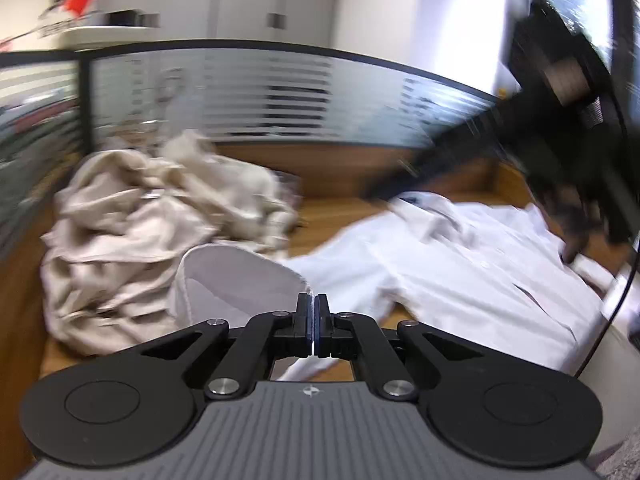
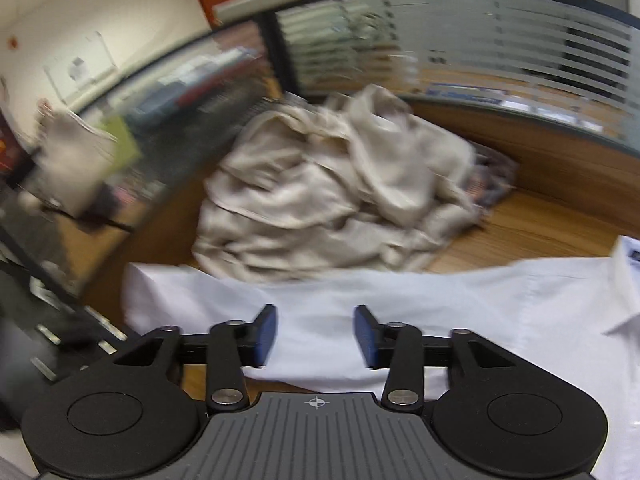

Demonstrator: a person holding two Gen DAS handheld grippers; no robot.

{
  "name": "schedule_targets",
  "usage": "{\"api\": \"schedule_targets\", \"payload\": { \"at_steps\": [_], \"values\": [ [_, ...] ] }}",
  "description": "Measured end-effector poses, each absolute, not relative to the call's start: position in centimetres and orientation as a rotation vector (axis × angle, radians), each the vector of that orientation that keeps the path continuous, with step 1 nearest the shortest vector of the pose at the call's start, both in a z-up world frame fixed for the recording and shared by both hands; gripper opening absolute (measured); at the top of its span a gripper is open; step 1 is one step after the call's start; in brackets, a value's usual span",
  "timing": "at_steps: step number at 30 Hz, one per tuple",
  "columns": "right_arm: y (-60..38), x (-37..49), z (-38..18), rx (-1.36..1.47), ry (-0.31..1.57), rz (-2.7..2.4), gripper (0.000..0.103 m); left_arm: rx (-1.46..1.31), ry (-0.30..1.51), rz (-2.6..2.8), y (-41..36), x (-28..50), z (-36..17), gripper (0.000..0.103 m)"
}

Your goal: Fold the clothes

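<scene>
A white shirt (image 1: pixel 460 264) lies spread on the wooden desk (image 1: pixel 332 212) beside a beige heap (image 1: pixel 140 232). The left gripper (image 1: pixel 313 320), jaws pinched tight on the shirt's cuff (image 1: pixel 224 276), appears to be folding the sleeve in. The right gripper (image 2: pixel 316 336) hangs half open and empty over the shirt; next the sleeve needs laying across the body.

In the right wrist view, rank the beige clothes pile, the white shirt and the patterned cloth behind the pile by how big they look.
1. white shirt, though it lies nearest the camera
2. beige clothes pile
3. patterned cloth, mostly hidden
</scene>
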State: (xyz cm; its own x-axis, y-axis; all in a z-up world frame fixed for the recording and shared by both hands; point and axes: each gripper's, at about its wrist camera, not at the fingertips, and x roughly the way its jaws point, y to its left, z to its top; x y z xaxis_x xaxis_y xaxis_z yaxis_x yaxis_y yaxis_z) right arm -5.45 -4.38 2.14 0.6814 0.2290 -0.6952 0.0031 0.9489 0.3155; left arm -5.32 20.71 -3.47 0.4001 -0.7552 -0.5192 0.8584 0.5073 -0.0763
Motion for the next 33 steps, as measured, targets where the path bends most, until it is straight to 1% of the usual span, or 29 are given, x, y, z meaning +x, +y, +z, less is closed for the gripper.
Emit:
{"api": "schedule_targets", "payload": {
  "at_steps": [2, 4, 5, 10, 11, 13, 14, 15, 16, 17, 18, 20, 21, 22, 25, 27, 31, 33],
  "values": [
    [-3.3, -4.8, 2.8, 0.345, 0.825, 0.174, 0.056, 0.244, 0.527, -1.076, 19.4, -6.4, -4.3, 0.001],
    [-2.2, -4.1, 2.8, 0.378, 0.847, 0.198, 0.061, 0.262, 0.514, -1.111, 18.5, -7.3, -5.0, 0.001],
    [-1.7, -3.9, 2.5, 0.389, 0.862, 0.204, 0.066, 0.271, 0.507, -1.128, 18.1, -7.7, -5.3, 0.001],
    [0.8, -3.0, -0.1, 0.334, 0.976, 0.178, 0.066, 0.322, 0.466, -1.192, 16.6, -9.6, -6.5, 0.001],
    [1.1, -3.0, -0.7, 0.313, 0.997, 0.165, 0.064, 0.326, 0.456, -1.201, 16.5, -9.9, -6.6, 0.001],
    [1.2, -3.1, -1.8, 0.273, 1.045, 0.136, 0.049, 0.319, 0.46, -1.217, 16.3, -10.0, -6.7, 0.001],
    [1.0, -3.3, -2.2, 0.275, 1.058, 0.12, 0.032, 0.315, 0.467, -1.229, 16.3, -9.9, -6.7, 0.001],
    [0.6, -3.6, -2.4, 0.294, 1.062, 0.104, 0.013, 0.312, 0.475, -1.24, 16.2, -9.8, -6.8, 0.001],
    [0.1, -3.9, -2.7, 0.313, 1.066, 0.088, 0.008, 0.311, 0.479, -1.254, 16.3, -9.8, -6.7, 0.001],
    [-0.3, -4.2, -2.6, 0.332, 1.059, 0.071, 0.007, 0.316, 0.477, -1.27, 16.4, -9.9, -6.5, 0.003],
    [-0.8, -4.6, -2.3, 0.352, 1.043, 0.054, 0.006, 0.319, 0.471, -1.29, 16.6, -10.0, -6.2, 0.007],
    [-2.2, -5.7, -1.3, 0.413, 1.004, 0.021, 0.005, 0.305, 0.445, -1.341, 17.3, -10.2, -5.6, 0.008],
    [-3.0, -6.5, -0.7, 0.445, 0.983, 0.001, 0.005, 0.296, 0.431, -1.361, 17.6, -10.1, -5.3, 0.014],
    [-3.9, -7.2, -0.1, 0.478, 0.961, -0.019, 0.005, 0.286, 0.416, -1.374, 17.9, -10.0, -5.1, 0.016],
    [-6.3, -10.1, 1.5, 0.564, 0.905, -0.093, 0.005, 0.242, 0.394, -1.439, 18.0, -9.3, -4.4, 0.018],
    [-8.2, -12.7, 2.5, 0.616, 0.86, -0.165, 0.005, 0.201, 0.414, -1.473, 17.5, -8.8, -4.1, 0.028],
    [-12.1, -18.4, 3.7, 0.724, 0.768, -0.32, 0.005, 0.205, 0.491, -1.52, 15.3, -8.0, -4.9, 0.029],
    [-13.8, -21.3, 3.7, 0.797, 0.722, -0.382, 0.005, 0.238, 0.522, -1.515, 13.4, -8.0, -6.1, 0.034]
  ]
}}
